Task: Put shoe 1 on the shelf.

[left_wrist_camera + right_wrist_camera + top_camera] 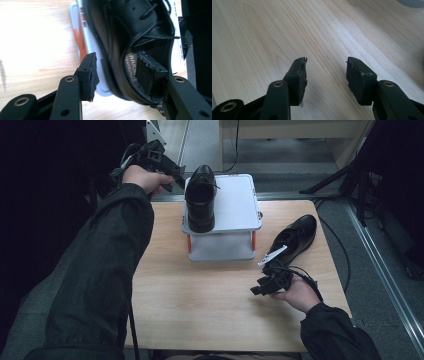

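Wooden table [200, 305], left claw [116, 72] open astride shoe [120, 37] heel on box [235, 200], right claw [325, 72] open, hovering low.

High view overlooks table [200, 305]; gripper views sit close above it.

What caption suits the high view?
Left hand-held gripper open at a black shoe on a white box; second shoe on table.

Glossy leather shoe [201, 197], wooden table [200, 300]
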A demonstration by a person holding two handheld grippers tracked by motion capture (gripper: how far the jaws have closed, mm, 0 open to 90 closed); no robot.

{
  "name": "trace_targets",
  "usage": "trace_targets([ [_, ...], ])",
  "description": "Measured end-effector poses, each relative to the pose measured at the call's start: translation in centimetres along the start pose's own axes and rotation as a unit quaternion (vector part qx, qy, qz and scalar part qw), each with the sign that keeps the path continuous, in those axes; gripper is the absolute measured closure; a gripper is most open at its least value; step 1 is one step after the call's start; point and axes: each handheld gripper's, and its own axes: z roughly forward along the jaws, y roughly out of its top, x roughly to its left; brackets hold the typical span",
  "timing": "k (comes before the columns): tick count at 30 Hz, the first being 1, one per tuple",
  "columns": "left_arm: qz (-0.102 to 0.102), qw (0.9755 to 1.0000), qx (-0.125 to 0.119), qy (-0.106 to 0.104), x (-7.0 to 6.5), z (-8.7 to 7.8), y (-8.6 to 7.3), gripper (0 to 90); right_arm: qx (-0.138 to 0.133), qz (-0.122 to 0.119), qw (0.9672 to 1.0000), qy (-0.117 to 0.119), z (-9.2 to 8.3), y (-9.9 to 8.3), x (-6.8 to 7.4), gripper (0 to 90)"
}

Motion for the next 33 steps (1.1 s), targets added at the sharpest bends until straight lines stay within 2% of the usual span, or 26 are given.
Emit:
trace_targets([
  [4, -0.005, 1.0000, 0.001, -0.007, 1.8, 0.3, -1.2, 50.5, -0.003, 0.003, 1.0000, 0.004, -0.1, 0.3, -0.1, 50.8],
  [8, 0.000, 1.0000, 0.007, -0.002, 2.7, 0.9, -2.0, 48.6, 0.000, -0.002, 1.0000, 0.006, 0.1, 0.4, -0.2, 50.7],
  [11, -0.002, 0.9999, 0.013, -0.009, 4.4, 2.2, -3.3, 48.3, 0.001, -0.004, 1.0000, 0.006, 0.3, 0.5, -0.2, 50.7],
  [15, -0.006, 0.9998, 0.009, -0.016, 6.2, 3.6, -4.8, 47.7, 0.002, -0.005, 1.0000, 0.007, 0.3, 0.6, -0.2, 50.7],
  [18, -0.004, 0.9994, 0.019, -0.028, 7.1, 5.0, -6.3, 46.9, 0.002, -0.008, 1.0000, 0.006, 0.3, 0.6, -0.2, 50.7],
  [23, 0.008, 0.9993, 0.022, -0.030, 8.5, 7.0, -8.5, 46.8, 0.003, -0.007, 1.0000, 0.002, 0.3, 0.5, -0.3, 50.8],
  [24, 0.008, 0.9993, 0.022, -0.030, 8.5, 7.0, -8.5, 47.6, 0.003, -0.007, 1.0000, 0.002, 0.3, 0.5, -0.3, 50.8],
  [25, 0.012, 0.9990, 0.019, -0.040, 9.0, 7.8, -9.4, 47.6, 0.003, -0.006, 1.0000, 0.002, 0.3, 0.5, -0.3, 50.7],
  [27, 0.009, 0.9987, 0.023, -0.044, 9.4, 8.9, -10.4, 45.5, 0.003, -0.007, 1.0000, 0.001, 0.3, 0.5, -0.4, 50.8],
  [30, 0.008, 0.9985, 0.027, -0.047, 10.0, 10.6, -11.7, 45.0, 0.003, -0.003, 1.0000, 0.000, 0.4, 0.5, -0.5, 50.7],
  [31, 0.008, 0.9985, 0.027, -0.047, 10.0, 10.6, -11.7, 45.0, 0.003, -0.003, 1.0000, 0.000, 0.4, 0.5, -0.5, 50.7],
  [33, 0.008, 0.9988, 0.027, -0.041, 10.7, 12.0, -12.9, 45.0, 0.001, 0.002, 1.0000, 0.002, 0.3, 0.5, -0.7, 50.8],
])
